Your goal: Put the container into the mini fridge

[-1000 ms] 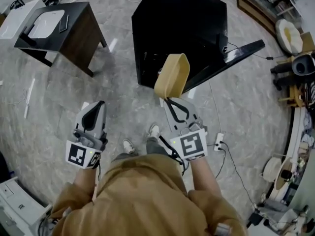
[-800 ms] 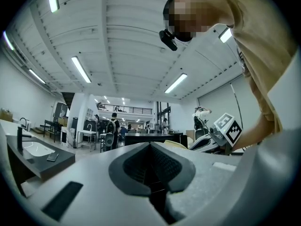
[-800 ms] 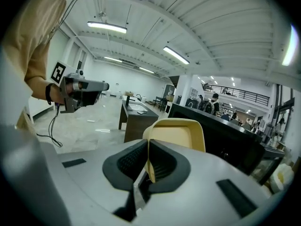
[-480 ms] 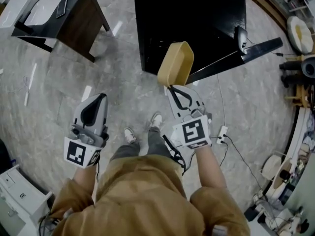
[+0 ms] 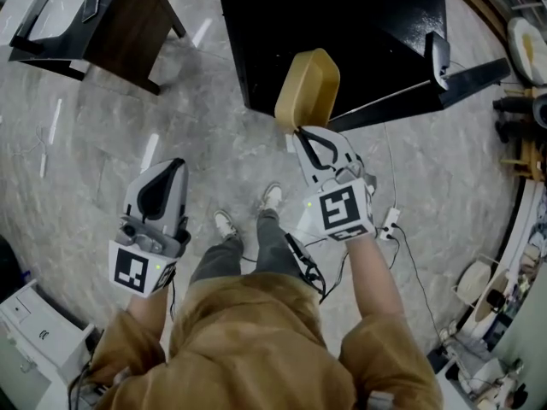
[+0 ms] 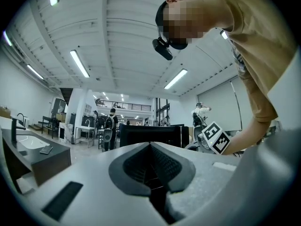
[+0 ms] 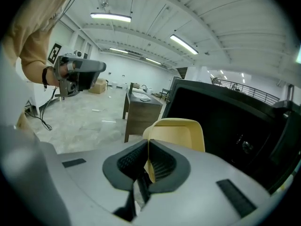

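A yellow open container (image 5: 308, 90) hangs on its side just in front of the black mini fridge (image 5: 342, 24), whose door (image 5: 427, 88) stands swung open to the right. My right gripper (image 5: 299, 131) is shut on the container's rim, and in the right gripper view the container (image 7: 178, 133) rises past the jaws with the dark fridge (image 7: 230, 121) behind it. My left gripper (image 5: 164, 182) is held low at the left, shut with nothing in it. In the left gripper view its jaws (image 6: 150, 147) meet, with the fridge (image 6: 150, 133) far off.
A dark wooden table (image 5: 85, 15) with a white sink top stands at the upper left. A power strip and cables (image 5: 389, 225) lie on the marble floor at the right. Shelves and clutter line the right edge. White equipment (image 5: 34, 340) sits at the lower left.
The person has stepped closer to the fridge, which now fills more of the top of the head view. The right gripper with the container has risen toward the fridge front. The left gripper hardly moved.
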